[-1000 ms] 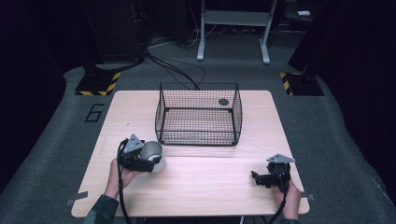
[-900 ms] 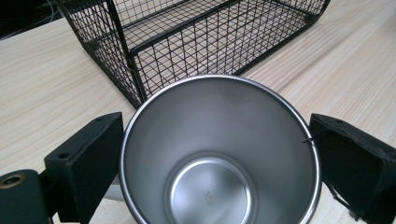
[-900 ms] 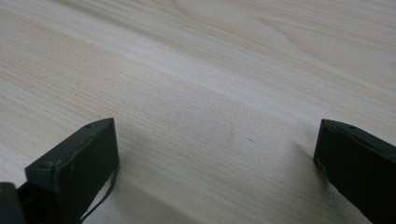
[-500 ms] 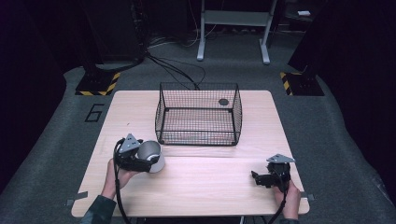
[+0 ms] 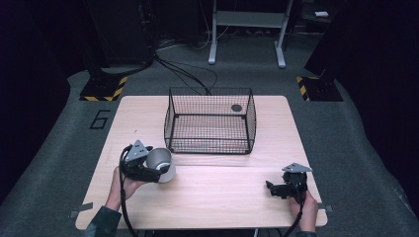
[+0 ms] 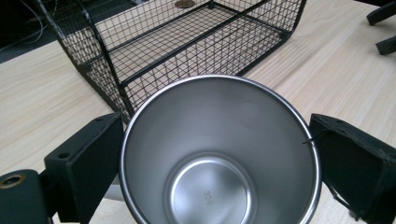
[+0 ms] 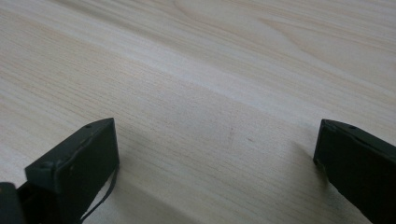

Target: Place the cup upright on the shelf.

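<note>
A shiny steel cup [image 5: 163,159] is tipped on its side just above the table, held by my left gripper [image 5: 156,171], which is shut on it. In the left gripper view the cup [image 6: 219,154] opens toward the camera, empty, with a black jaw pressed on each side of its rim. A black wire basket [image 5: 210,123] stands at the table's middle back, close beyond the cup; a small dark disc [image 5: 236,107] lies in its far right corner. My right gripper [image 5: 272,188] rests low at the front right, open, with bare wood between its jaws [image 7: 217,144].
The light wooden table [image 5: 222,197] has bare room between the two grippers and in front of the basket [image 6: 187,42]. Cables and stand legs lie on the dark floor behind the table. The other gripper's jaws [image 6: 380,28] show at the left gripper view's top right.
My left gripper has shifted slightly left with the cup in it. The right gripper has stayed where it was.
</note>
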Tool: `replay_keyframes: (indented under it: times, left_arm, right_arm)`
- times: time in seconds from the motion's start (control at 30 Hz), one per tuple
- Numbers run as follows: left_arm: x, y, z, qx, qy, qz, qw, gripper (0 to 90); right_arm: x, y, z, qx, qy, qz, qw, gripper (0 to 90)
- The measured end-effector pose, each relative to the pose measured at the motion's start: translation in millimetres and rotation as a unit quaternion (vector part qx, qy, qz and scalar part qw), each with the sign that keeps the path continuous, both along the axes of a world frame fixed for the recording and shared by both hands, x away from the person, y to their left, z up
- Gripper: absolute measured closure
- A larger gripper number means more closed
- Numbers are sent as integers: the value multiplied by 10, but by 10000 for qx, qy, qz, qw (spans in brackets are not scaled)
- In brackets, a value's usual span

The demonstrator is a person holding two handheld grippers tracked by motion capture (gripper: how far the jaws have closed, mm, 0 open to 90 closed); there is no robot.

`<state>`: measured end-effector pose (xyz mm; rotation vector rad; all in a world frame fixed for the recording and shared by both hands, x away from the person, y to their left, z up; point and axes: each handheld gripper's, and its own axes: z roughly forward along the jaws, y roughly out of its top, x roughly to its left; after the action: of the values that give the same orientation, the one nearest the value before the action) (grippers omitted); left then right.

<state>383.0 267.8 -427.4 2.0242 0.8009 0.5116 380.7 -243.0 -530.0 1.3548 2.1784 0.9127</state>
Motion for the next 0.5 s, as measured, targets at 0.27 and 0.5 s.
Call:
replay_keyframes:
  times: [0.27,0.5]
  left_arm:
    - [-18,-66,91,15,4,-187,9998,63]
    - [-35,-162,175,-4,-8,-330,9995,64]
  right_arm:
    - [0,0,0,2,4,-1,10000,0]
    - [0,0,0,1,4,-1,10000,0]
